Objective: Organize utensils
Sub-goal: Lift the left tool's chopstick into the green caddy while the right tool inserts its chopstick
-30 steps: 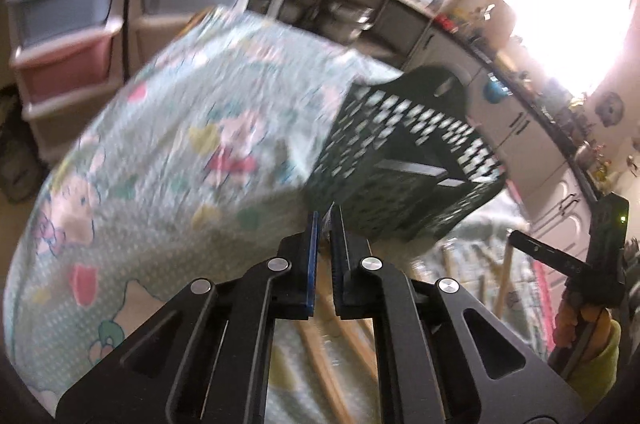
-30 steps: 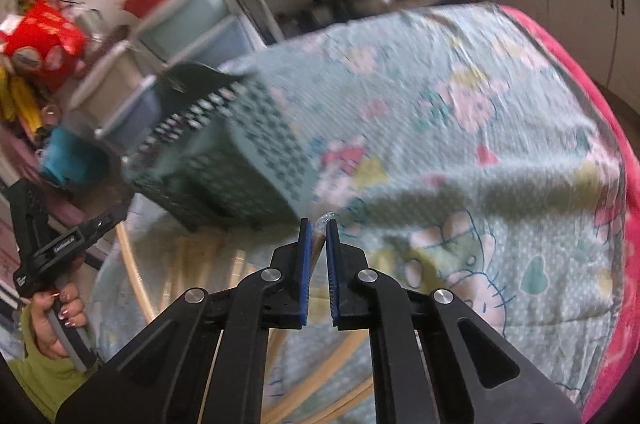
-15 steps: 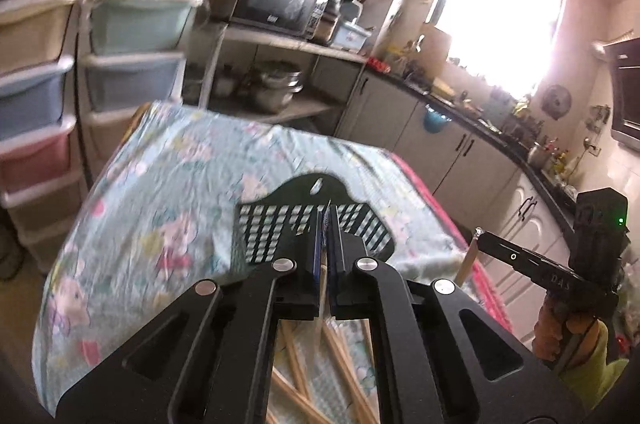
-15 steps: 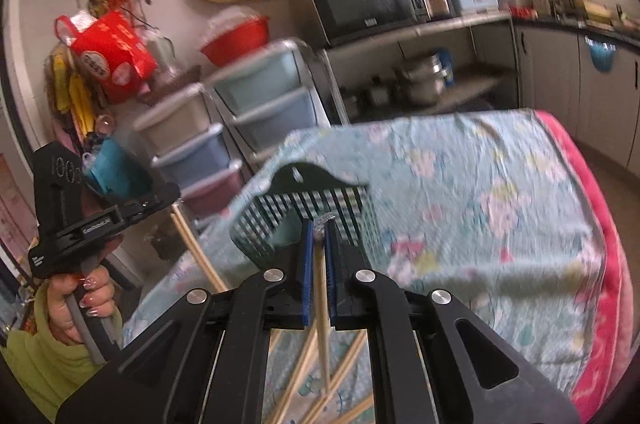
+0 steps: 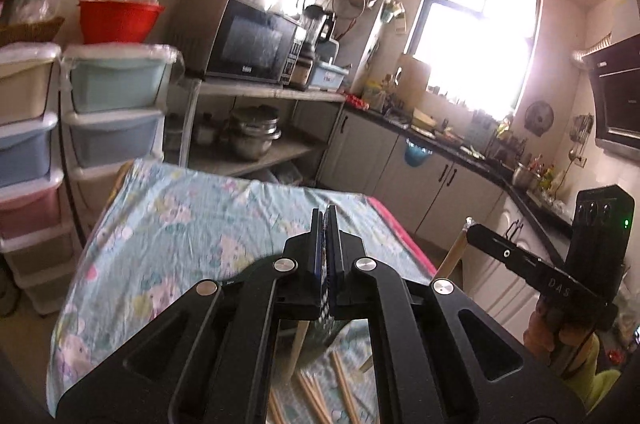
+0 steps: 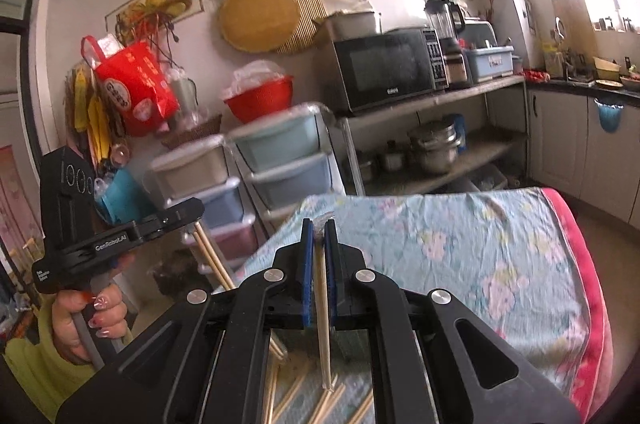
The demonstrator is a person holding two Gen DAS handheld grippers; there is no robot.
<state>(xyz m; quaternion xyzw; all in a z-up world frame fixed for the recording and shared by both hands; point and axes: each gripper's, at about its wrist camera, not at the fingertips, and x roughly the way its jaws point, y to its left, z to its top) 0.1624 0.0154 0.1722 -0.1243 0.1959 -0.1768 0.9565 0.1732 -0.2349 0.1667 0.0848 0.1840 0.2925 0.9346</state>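
On the table (image 6: 500, 236), loose chopsticks (image 6: 296, 390) lie at its near edge, below both grippers. Behind the far edge stands a shelf unit (image 6: 436, 99) with a microwave (image 6: 384, 69) on its top and pots (image 6: 434, 145) on the level below. The stacked drawers (image 6: 288, 159) stand left of that shelf, beyond the table's far left corner. A counter (image 5: 460, 143) runs along the wall beyond the far right corner, under the window (image 5: 480, 43).

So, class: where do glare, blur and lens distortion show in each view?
Left wrist view: window blown out by glare, tablecloth slightly soft, walls bowed. Right wrist view: drawers blurred, window glare at the top right, edges curved by the fisheye.
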